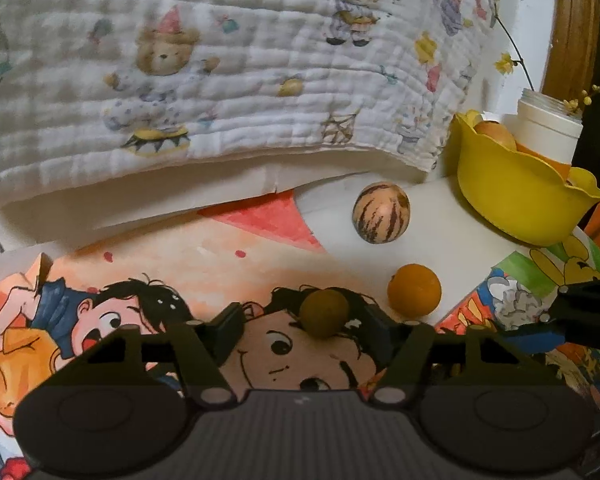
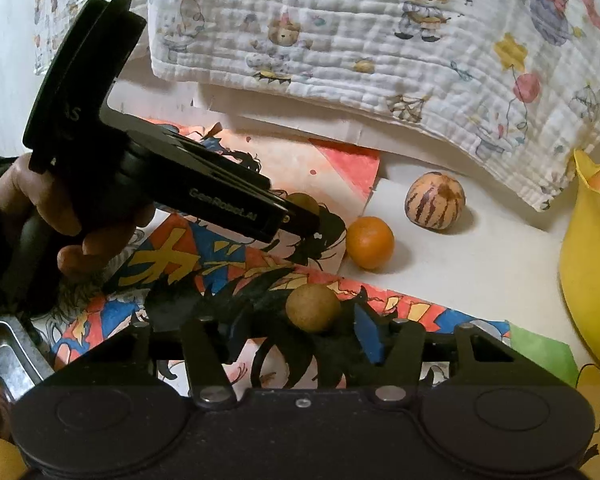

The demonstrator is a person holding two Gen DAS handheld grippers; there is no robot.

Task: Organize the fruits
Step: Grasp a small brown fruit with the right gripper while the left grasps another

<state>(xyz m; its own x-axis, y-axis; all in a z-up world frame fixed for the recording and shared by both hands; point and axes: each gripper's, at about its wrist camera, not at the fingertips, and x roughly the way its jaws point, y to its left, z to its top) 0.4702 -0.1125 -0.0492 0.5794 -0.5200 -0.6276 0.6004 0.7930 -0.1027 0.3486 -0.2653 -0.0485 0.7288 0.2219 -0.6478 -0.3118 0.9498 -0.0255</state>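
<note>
left gripper: jaws released, standing apart, with a small olive-brown fruit between the fingers. the fruit lies close to the right-hand finger and clear of the left-hand one, so no pad presses it. it rests on the cartoon-printed paper that covers the surface. right gripper: jaws likewise released, with a small tan fruit between the fingers. it lies nearer the blue-padded finger, with a visible gap on the other side, and also rests on printed paper. in the right wrist view a hand grips the handle of the left gripper, which slants down from the left. its tip sits at the olive-brown fruit, just left of the orange. a bent metal part shows at the lower left edge of that view; what it is cannot be told. beyond both grippers the orange sits on bare white surface at the paper's edge. further back, and apart from the orange, stands a round cream fruit with dark stripes. to the right of these a yellow bowl with a wavy rim holds at least one pale orange fruit. a white jar stands just behind the bowl and carries a thin twig with small yellow blossoms. farthest back, a white quilted blanket printed with bears drapes across the whole width over white sheets.
</note>
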